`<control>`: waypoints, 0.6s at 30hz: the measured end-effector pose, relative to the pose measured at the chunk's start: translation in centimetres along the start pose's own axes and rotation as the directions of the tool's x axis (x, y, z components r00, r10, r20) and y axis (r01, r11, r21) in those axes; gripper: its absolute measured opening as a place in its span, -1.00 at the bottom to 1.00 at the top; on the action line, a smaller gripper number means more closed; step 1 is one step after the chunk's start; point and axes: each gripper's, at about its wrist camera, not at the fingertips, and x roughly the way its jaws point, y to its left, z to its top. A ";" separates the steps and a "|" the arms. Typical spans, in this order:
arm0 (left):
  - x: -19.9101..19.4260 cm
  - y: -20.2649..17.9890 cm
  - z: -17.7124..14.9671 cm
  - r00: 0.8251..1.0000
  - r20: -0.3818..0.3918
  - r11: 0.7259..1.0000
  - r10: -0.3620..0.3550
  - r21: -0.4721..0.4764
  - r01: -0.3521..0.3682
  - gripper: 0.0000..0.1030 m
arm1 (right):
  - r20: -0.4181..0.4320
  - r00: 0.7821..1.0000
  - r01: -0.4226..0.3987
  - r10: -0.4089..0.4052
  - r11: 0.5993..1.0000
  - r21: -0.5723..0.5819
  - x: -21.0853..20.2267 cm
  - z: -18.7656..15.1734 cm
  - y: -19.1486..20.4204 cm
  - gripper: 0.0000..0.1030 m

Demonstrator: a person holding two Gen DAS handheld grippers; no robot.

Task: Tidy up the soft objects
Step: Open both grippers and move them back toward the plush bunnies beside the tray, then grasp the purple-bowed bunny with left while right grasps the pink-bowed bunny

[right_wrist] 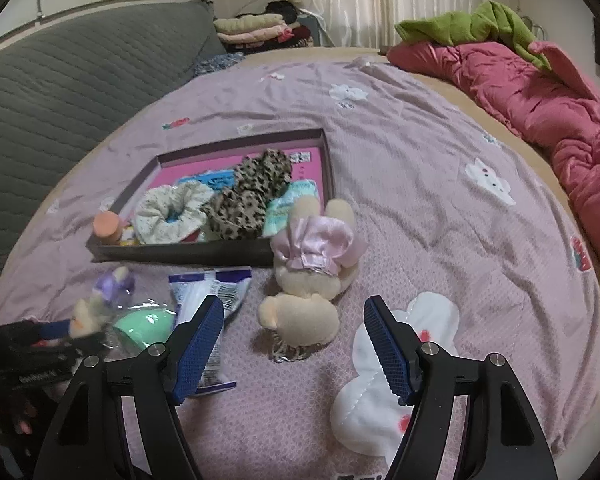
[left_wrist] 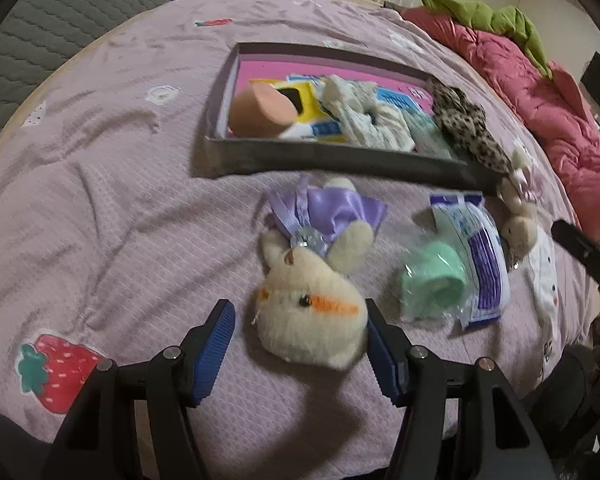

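A cream plush bunny in a purple dress (left_wrist: 316, 280) lies on the pink bedspread, its head between the fingers of my open left gripper (left_wrist: 300, 324). A second plush bunny in a pink dress (right_wrist: 308, 276) lies ahead of my open right gripper (right_wrist: 294, 332), near the box corner. A shallow dark box (left_wrist: 340, 160) with a pink floor holds a white scrunchie (left_wrist: 364, 116), a leopard scrunchie (right_wrist: 252, 196), a peach sponge (left_wrist: 264, 110) and packets. A mint sponge in a plastic wrapper (left_wrist: 448, 272) lies to the right of the purple bunny.
A white bunny patch (right_wrist: 396, 372) is sewn on the bedspread under my right gripper. A red quilt (right_wrist: 540, 92) and green cloth (right_wrist: 468, 24) lie at the bed's far right. A grey padded headboard (right_wrist: 68, 80) is on the left. Folded clothes (right_wrist: 256, 28) sit behind.
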 end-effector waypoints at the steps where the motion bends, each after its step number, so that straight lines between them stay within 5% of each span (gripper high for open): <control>1: 0.0 0.1 0.2 1.000 0.004 1.000 0.002 -0.002 -0.002 0.22 | -0.002 1.000 0.004 -0.004 1.000 0.005 0.2 0.0 -0.1 0.44; 18: 2.0 1.9 2.8 0.999 0.015 0.998 -0.036 -0.051 0.036 0.22 | -0.030 0.999 0.034 -0.033 0.999 0.034 3.8 1.1 -1.0 0.44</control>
